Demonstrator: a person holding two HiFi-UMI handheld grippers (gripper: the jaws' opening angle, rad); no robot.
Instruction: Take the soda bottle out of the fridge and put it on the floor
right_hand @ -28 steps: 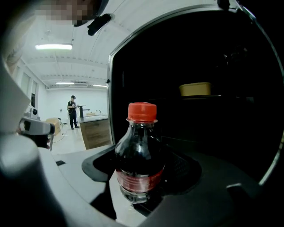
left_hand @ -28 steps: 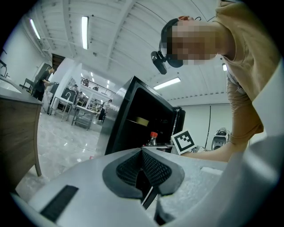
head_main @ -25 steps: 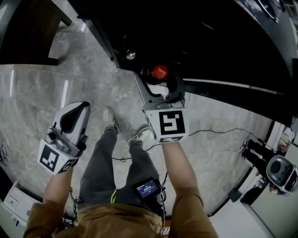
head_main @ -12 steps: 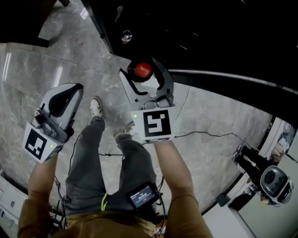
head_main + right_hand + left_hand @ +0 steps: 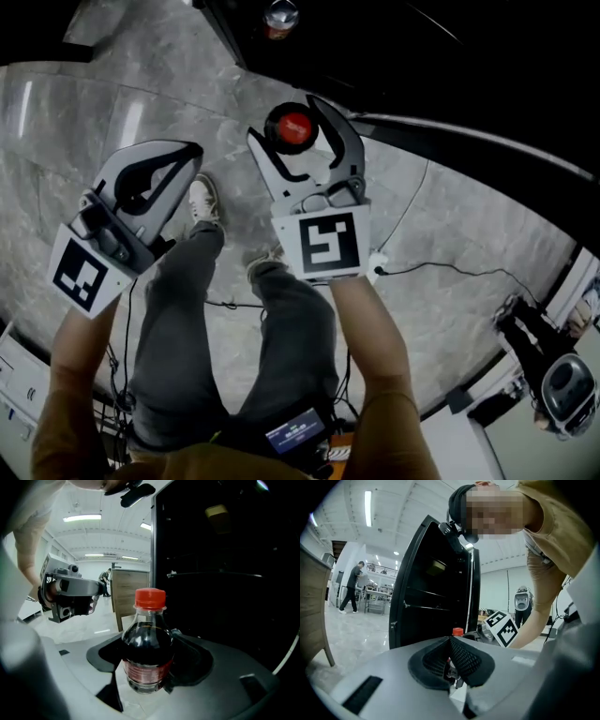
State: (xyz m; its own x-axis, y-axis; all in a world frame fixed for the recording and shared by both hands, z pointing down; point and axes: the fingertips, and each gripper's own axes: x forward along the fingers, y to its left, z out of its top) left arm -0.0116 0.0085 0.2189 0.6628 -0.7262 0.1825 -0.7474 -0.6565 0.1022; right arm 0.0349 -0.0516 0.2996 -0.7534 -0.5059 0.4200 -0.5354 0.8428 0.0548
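Note:
The soda bottle (image 5: 294,129), dark cola with a red cap, stands upright between the jaws of my right gripper (image 5: 287,123), which is shut on its body. In the right gripper view the bottle (image 5: 147,653) fills the middle, pads against both sides of it, right gripper (image 5: 149,662). It hangs over the marble floor (image 5: 94,122) just in front of the open black fridge (image 5: 422,66). My left gripper (image 5: 183,155) is off to the left, shut and empty, left gripper (image 5: 451,641). The left gripper view catches the red cap of the bottle (image 5: 458,631).
The person's legs and shoes (image 5: 202,202) stand between the grippers. A thin cable (image 5: 441,272) runs over the floor at the right, near a machine (image 5: 562,366). Another bottle top (image 5: 279,17) shows inside the fridge. A wooden cabinet (image 5: 131,592) stands to the left.
Both grippers have sunk toward the floor, the right one still gripping the bottle. The person has crouched, and the head view has tipped further forward over the fridge.

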